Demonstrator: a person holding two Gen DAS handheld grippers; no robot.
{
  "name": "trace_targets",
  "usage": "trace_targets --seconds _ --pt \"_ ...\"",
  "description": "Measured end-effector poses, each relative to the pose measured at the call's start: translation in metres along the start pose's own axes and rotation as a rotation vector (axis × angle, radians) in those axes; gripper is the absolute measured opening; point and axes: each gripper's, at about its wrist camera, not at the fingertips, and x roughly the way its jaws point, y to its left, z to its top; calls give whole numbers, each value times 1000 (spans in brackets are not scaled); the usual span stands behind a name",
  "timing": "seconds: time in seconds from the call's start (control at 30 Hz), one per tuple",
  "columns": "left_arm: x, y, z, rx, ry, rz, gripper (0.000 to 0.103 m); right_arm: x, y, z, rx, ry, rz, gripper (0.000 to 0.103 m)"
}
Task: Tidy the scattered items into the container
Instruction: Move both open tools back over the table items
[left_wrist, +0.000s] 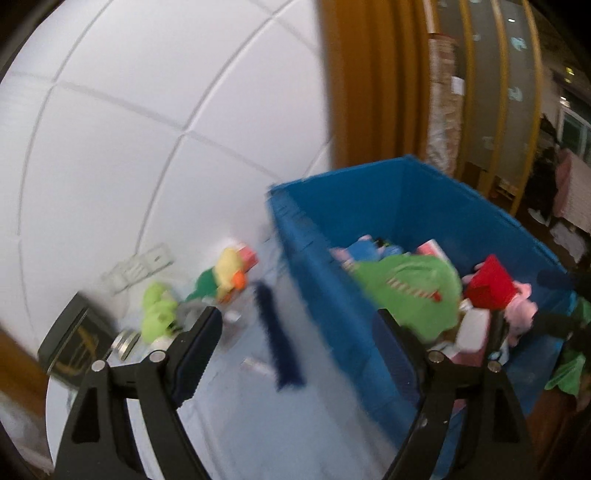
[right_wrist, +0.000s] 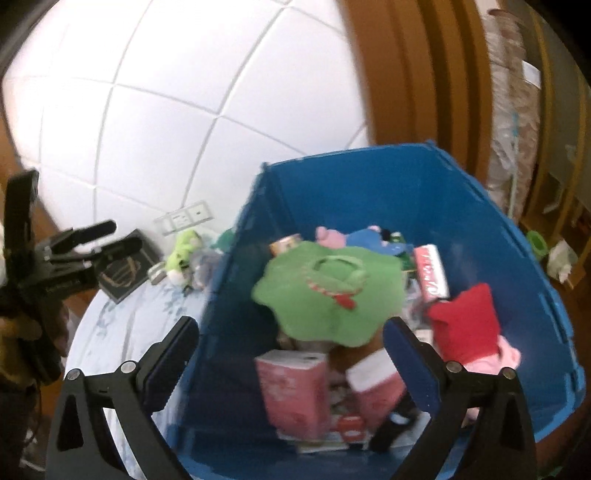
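While both views are smeared by motion, the layout reads clearly enough: the blue bin (right_wrist: 424, 192) is already well stocked, with a green cloth (right_wrist: 328, 295) on top, a red plush (right_wrist: 465, 321) at about 3 o'clock of it, and pink boxes (right_wrist: 295, 391) toward 6 o'clock. The right gripper (right_wrist: 291, 339) hangs over the bin's open top with its fingers spread and nothing between them. The left gripper (left_wrist: 299, 325) straddles the bin's near wall, fingers likewise spread and empty.

Items not yet in the bin lie on the pale bedsheet (left_wrist: 236, 406), at 9 to 10 o'clock of the bin in the left view: a lime plush (left_wrist: 159, 310), a yellow-and-green plush (left_wrist: 225, 273), a dark blue strip (left_wrist: 279, 336) just beside the wall, a small round tin (left_wrist: 125, 341) and a black book (left_wrist: 70, 339).

My judgement is that the work stands between a drop and the next pick. The left gripper seems best placed; the strip is nearest, and it calls for a low, flat pinch.
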Motion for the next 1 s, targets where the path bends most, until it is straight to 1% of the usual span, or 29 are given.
trace_targets --seconds 0.1,0.3,0.43,0.53,0.63,0.73,0.87,1.0 --pt "-8 38 -29 -37 20 59 83 9 34 2 -36 12 25 101" --pt "-23 107 -80 -93 57 144 83 27 103 2 -113 23 64 101" --pt "-27 148 -106 -124 76 185 83 49 147 -1 -144 53 85 101" --pt "-20 181 -125 -154 96 206 83 69 173 -6 -151 79 93 101" --pt "-7 217 -143 -162 114 243 83 97 195 -11 -168 102 67 101" --pt "13 250 -155 -151 127 271 83 131 206 -14 -160 126 28 101" --pt "54 295 -170 -137 126 292 83 190 212 -20 -134 177 -31 101" --pt "106 325 -181 -97 120 301 83 246 212 -25 -121 204 -77 101"
